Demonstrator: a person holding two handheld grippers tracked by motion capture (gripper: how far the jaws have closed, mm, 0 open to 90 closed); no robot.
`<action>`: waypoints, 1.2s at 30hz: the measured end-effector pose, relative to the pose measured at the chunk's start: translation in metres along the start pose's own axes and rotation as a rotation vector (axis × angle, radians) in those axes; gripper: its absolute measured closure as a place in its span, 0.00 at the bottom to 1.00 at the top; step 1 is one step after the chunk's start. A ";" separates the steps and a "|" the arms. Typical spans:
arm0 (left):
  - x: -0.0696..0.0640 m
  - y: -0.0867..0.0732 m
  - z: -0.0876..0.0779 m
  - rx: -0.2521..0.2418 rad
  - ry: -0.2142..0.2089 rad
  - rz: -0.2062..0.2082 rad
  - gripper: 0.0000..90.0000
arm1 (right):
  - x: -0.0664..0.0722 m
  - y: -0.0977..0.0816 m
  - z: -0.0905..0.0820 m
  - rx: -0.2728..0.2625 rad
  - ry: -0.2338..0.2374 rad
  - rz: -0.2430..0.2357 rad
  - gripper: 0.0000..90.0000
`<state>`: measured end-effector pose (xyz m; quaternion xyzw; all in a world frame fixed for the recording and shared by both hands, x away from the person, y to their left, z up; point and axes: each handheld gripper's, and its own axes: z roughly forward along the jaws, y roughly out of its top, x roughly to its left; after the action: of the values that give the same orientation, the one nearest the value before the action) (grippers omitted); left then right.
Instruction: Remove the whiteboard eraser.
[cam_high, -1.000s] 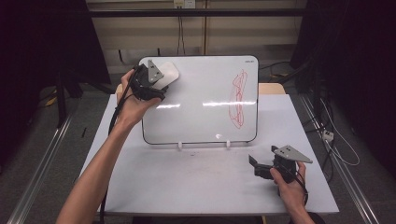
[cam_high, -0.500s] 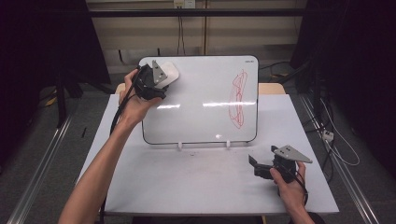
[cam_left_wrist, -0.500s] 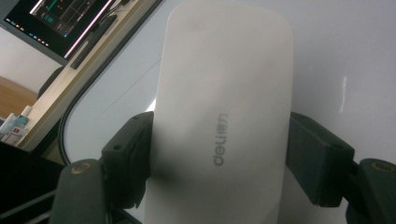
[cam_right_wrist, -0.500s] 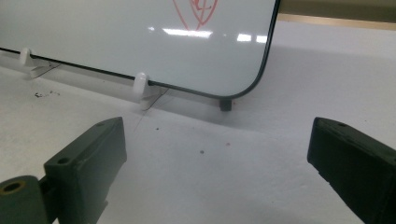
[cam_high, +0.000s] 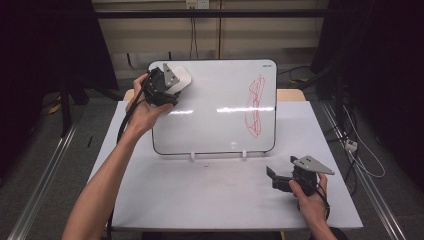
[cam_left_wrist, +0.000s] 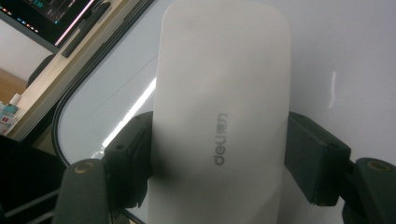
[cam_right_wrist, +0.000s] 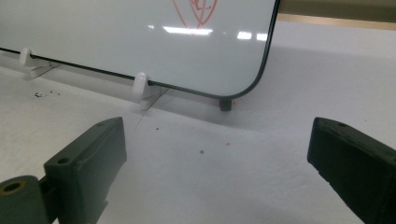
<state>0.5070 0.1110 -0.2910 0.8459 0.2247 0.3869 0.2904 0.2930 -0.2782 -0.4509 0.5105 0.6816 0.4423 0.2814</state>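
"deli" in grey on the white eraser (cam_left_wrist: 219, 116) (a few further characters beside it unreadable)

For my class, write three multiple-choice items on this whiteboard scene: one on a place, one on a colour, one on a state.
1. Where on the propped white rectangular whiteboard is the scribble?
A. left end
B. right end
C. bottom middle

2. What colour is the scribble?
A. red
B. blue
C. green

3. How do the left tongs stand?
A. open over the bare table
B. shut with nothing between them
C. shut on the white rounded plastic eraser

Key: 1 B, the high view shows the scribble near the board's right edge. 2 A, its lines are red. 3 C, both black pads press the eraser's sides in the left gripper view, having just closed.
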 end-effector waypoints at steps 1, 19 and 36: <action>0.000 0.000 0.000 0.000 -0.004 -0.011 0.34 | 0.000 0.000 0.000 0.000 0.000 0.000 0.05; 0.008 -0.004 -0.003 -0.030 -0.069 -0.117 0.34 | 0.000 0.000 0.001 0.004 0.004 0.009 0.05; 0.008 -0.005 -0.027 -0.156 -0.114 -0.205 0.34 | 0.000 0.000 0.001 0.003 -0.004 0.014 0.05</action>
<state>0.4893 0.1284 -0.2759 0.8138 0.2625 0.3228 0.4058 0.2941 -0.2779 -0.4512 0.5166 0.6781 0.4423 0.2787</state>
